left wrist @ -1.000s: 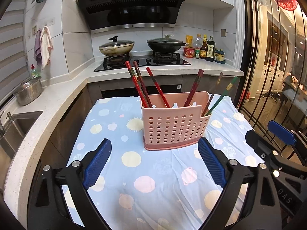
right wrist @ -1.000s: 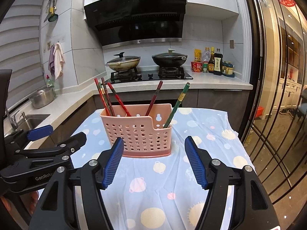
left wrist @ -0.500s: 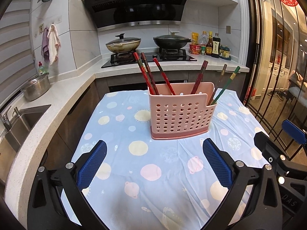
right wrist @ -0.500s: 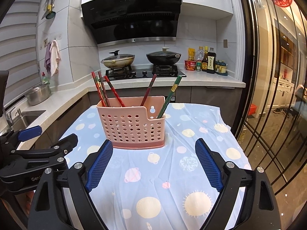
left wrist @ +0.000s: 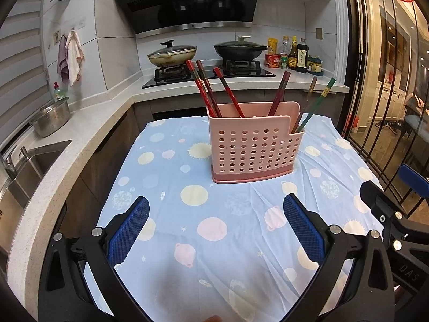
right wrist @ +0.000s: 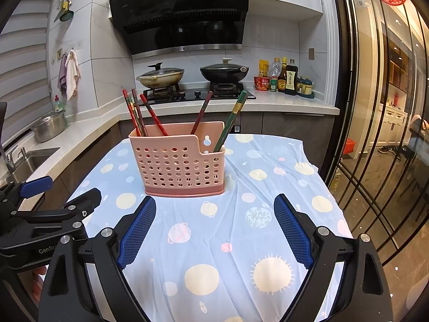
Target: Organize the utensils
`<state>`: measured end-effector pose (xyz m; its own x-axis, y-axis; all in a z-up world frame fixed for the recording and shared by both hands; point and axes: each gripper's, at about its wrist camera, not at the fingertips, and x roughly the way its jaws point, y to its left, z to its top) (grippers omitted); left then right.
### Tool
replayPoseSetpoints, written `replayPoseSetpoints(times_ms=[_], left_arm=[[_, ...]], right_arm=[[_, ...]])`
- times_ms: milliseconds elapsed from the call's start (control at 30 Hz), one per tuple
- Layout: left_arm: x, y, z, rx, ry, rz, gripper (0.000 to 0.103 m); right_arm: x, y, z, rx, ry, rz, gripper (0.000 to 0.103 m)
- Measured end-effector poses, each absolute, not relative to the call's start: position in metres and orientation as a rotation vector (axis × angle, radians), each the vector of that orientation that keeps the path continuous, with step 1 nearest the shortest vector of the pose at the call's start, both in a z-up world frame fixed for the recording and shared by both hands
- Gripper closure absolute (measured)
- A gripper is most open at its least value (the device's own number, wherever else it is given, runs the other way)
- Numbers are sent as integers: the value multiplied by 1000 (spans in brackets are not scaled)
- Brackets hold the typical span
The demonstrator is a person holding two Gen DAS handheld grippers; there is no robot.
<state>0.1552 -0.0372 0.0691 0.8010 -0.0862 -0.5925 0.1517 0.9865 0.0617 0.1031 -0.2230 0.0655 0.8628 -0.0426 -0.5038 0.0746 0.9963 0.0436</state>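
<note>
Standing perforated pink plastic caddy (left wrist: 254, 145)

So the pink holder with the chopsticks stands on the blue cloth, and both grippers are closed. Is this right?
Not quite. The pink holder does stand on the blue cloth, but the left gripper and right gripper are both open and empty, as both wrist views show.

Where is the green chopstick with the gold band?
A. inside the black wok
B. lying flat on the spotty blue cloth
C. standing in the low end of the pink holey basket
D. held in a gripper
C: the green chopstick with the gold band leans out of the lower end section of the pink perforated plastic basket, apart from the red chopsticks at the other end.
</note>
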Motion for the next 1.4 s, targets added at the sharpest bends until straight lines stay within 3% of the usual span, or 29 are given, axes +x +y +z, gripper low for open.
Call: replayPoseSetpoints(times_ms=[1400], left_arm=[[146, -43, 62, 130, 631, -101, 7]], right_arm=[[97, -224, 53, 63, 558, -71, 16]])
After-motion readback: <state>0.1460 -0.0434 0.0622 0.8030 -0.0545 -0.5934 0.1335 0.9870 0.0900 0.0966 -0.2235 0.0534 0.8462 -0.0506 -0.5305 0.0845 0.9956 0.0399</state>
